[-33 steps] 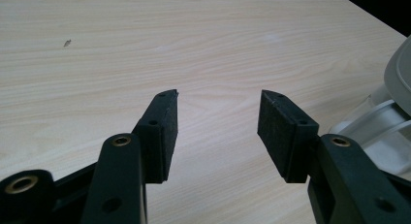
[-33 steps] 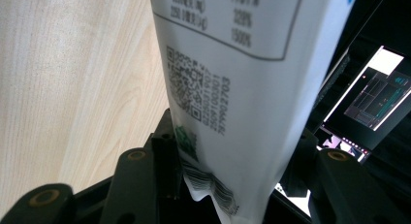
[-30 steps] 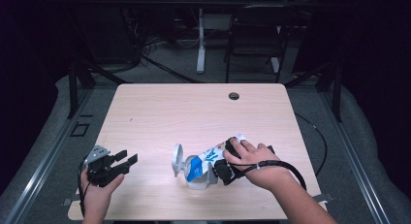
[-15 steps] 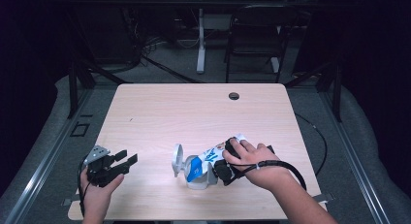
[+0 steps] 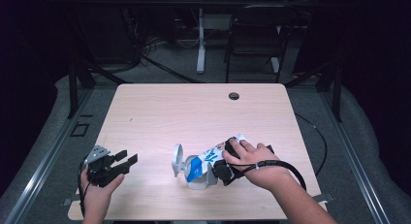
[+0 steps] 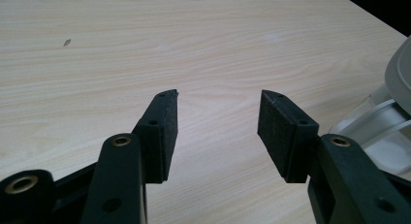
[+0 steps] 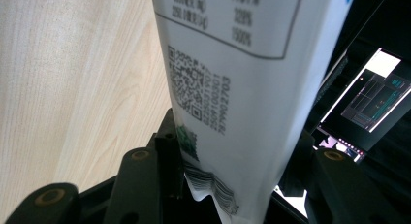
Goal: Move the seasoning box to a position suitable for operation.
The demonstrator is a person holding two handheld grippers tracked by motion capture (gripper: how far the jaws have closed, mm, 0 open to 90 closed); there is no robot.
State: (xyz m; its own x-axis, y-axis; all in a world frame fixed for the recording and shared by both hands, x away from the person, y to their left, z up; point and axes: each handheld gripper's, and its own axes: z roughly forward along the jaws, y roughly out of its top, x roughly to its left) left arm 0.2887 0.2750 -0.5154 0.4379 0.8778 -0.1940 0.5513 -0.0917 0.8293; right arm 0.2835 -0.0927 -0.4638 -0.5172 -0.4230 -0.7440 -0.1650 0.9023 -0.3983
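Right gripper (image 5: 220, 166), at the near right of the table (image 5: 194, 112), pinches a white-and-blue printed pouch (image 5: 211, 156) between its black pads, its jaws having just been closing on it. That pouch tilts leftward over a clear container (image 5: 196, 178) with a round lid (image 5: 177, 161) standing open at its left. Left gripper (image 6: 217, 122) rests at the near left corner, jaws spread with bare wood between them.
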